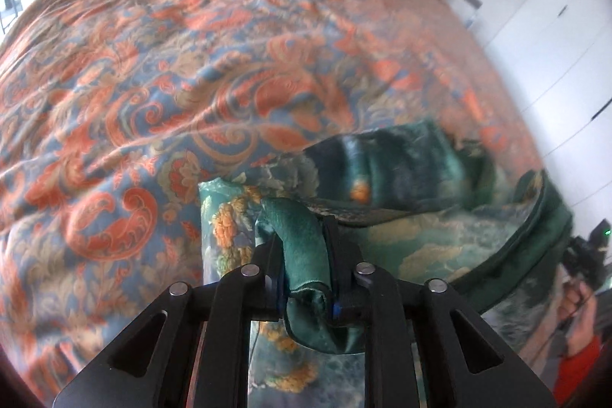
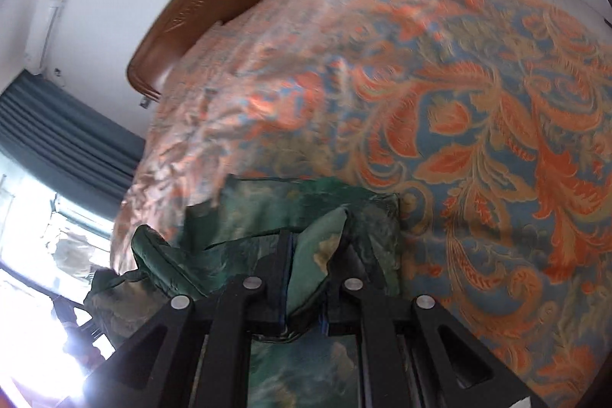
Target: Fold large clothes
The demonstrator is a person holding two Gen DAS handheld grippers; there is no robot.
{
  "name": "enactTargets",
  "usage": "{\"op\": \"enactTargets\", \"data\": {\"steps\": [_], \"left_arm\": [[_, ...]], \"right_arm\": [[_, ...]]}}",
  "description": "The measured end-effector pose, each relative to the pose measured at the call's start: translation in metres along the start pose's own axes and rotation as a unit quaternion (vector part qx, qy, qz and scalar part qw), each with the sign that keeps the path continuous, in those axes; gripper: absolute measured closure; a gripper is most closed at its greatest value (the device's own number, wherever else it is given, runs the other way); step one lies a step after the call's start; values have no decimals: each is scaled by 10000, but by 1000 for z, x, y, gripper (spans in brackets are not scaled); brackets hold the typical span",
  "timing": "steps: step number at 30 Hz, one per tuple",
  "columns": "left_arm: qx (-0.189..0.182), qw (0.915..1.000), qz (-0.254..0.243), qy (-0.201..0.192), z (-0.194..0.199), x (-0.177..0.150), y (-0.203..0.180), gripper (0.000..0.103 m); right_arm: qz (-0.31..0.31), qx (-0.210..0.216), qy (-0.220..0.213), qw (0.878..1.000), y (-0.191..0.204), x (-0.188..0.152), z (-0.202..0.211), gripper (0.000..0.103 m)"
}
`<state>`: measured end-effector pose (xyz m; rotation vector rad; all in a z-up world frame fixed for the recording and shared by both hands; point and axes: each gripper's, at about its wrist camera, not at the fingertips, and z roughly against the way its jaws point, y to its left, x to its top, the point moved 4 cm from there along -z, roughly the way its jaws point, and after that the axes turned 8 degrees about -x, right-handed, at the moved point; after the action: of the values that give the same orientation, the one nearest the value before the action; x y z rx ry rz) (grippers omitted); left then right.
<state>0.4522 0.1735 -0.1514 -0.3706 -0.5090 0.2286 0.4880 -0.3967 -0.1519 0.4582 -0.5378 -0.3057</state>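
A green garment (image 1: 440, 239) w/ a pale cloud-and-flower print is held low over the near edge of a bed, bunched, its free part resting on the bedspread (image 1: 160, 71). In the left wrist view its long axis is seen running roughly across the picture, from the left gripper (image 1: 304, 236) out to the right, where a dark green hem band curves down toward the person's hand (image 1: 581, 304) and red sleeve at the frame edge. In the right wrist view the same cloth is seen stretching leftward from the right gripper (image 2: 317, 247), w/ a dark padded edge at lower left. Which end is collar or hem cannot be told.

Left gripper: jaws nearly closed, a rolled fold of the green fabric is pinched between the pads. Right gripper: jaws nearly closed too, a pale-green fold is clamped between them.

The bedspread is a wrinkled paisley print in orange, tan and blue, covering the whole bed. A brown wooden headboard (image 2: 214, 2) is seen at the far end, against a white wall. Dark teal curtains (image 2: 65, 140) are hung beside a bright window at left in the right wrist view. White cabinet fronts (image 1: 550, 37) are seen at right in the left wrist view. Both views are blurred.
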Motion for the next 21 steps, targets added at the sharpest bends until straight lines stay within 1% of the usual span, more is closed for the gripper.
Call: {"op": "enactTargets", "data": {"steps": [2,3,4,5,6,7,8,9,10,11,13,15,17,18,19,21], "left_arm": [[-45,10000,48,57,-4,0,0,77],[-146,9998,119,103,-5,1,2,75],[-245,9995,167,118,-3,2,3,70],[-383,9989,213,139,0,4,3,58],[-477,9985,227,133,3,5,2,49],[-553,9982,212,39,11,8,1,25],[-381,9990,153,-167,22,13,2,3],[-288,9990,118,-317,28,17,1,0],[-253,9983,63,-517,41,22,2,1],[-302,9981,58,-531,44,25,3,1],[-405,9978,80,-522,52,29,5,1],[-366,9981,-121,-485,53,23,5,1],[-243,9981,-461,-325,45,12,2,1],[-139,9975,-672,-189,37,4,0,1],[-48,9965,-829,-52,28,-2,-2,1],[68,9942,-1041,259,8,-13,-5,1]], "right_arm": [[-113,19,-34,9999,-4,-3,-8,89],[-162,21,-42,9999,-6,-4,-8,89],[-217,21,-21,9998,-7,-4,-10,88],[-235,39,2,9997,-8,-4,-10,87],[-247,72,52,9997,-7,-3,-9,82],[-237,127,99,9996,-5,-2,-6,78],[-233,206,113,9995,-3,-3,-2,70],[-243,356,114,9990,0,-1,2,61],[-271,497,116,9983,4,1,6,56],[-299,605,131,9976,5,3,10,53],[-331,732,83,9967,9,8,21,35],[-333,799,-114,9962,12,12,33,35],[-301,808,-229,9960,11,16,42,35],[-201,688,-296,9970,11,16,45,35],[12,462,-359,9983,11,15,47,35],[701,-179,-316,9969,16,8,42,35]]}}
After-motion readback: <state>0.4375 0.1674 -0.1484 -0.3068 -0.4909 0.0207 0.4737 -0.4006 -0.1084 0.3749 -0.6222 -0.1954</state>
